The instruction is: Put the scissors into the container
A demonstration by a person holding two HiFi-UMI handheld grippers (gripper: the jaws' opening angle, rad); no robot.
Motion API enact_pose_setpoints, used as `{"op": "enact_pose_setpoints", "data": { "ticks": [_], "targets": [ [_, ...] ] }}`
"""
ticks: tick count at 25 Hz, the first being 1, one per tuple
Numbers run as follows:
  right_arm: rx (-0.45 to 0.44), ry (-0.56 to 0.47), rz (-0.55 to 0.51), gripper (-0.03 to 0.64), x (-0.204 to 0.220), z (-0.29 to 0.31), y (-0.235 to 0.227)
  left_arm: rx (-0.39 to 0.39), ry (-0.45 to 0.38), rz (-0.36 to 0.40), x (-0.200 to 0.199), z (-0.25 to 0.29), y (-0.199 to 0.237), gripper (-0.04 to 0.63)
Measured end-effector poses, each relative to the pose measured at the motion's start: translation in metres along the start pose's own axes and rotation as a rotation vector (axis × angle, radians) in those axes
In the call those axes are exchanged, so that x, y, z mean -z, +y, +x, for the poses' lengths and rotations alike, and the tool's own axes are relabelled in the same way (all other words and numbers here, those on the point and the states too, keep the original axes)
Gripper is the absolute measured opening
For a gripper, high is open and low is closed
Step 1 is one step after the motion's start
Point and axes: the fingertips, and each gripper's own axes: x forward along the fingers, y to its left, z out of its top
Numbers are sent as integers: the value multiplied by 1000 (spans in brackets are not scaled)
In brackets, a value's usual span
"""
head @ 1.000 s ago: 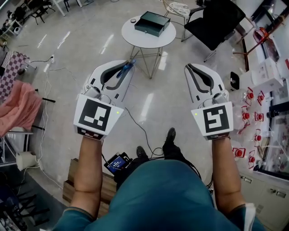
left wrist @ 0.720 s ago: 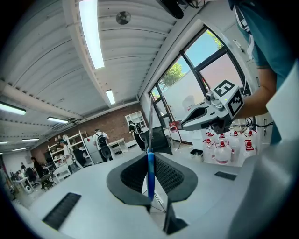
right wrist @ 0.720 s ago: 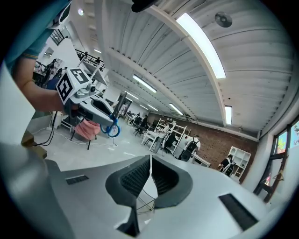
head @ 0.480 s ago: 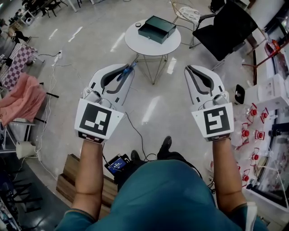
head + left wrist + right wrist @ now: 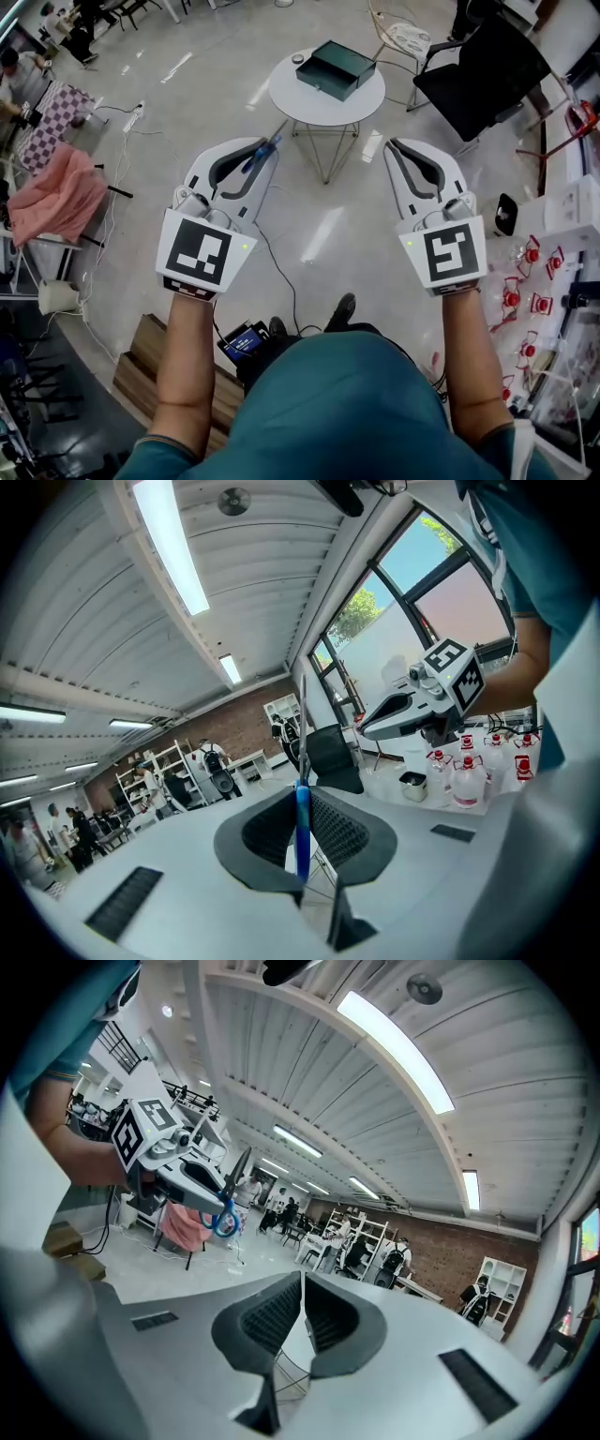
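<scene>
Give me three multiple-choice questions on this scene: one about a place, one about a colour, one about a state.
1. Where does the container stand?
A. on the round white table
B. on the floor
C. on the black chair

2. What colour is the handle of the scissors?
A. red
B. blue
C. yellow

3. In what state is the left gripper?
A. open and empty
B. shut on the scissors
C. shut with nothing in it

Answers:
1. A, since the head view shows the dark green box on the table top.
2. B, since a blue handle runs between the pads in the left gripper view.
3. B, since that view shows the jaws pressed on the handle from both sides.
</scene>
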Motion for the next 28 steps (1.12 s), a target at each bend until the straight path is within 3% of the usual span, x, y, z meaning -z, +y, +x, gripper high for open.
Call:
{"op": "enact_pose_setpoints", "data": {
  "ticks": [17,22,28],
  "targets": [
    [-1,-52,72,38,37,-13,-85,-39,49,30,-47,60,-19,55],
    [41,-41,110,38,52,-26,-107,-10,59,50,-57,78,-27,55],
    [104,-6,114,38,72,-39,-131,41,7,59,-72,109,-35,55]
  ]
}}
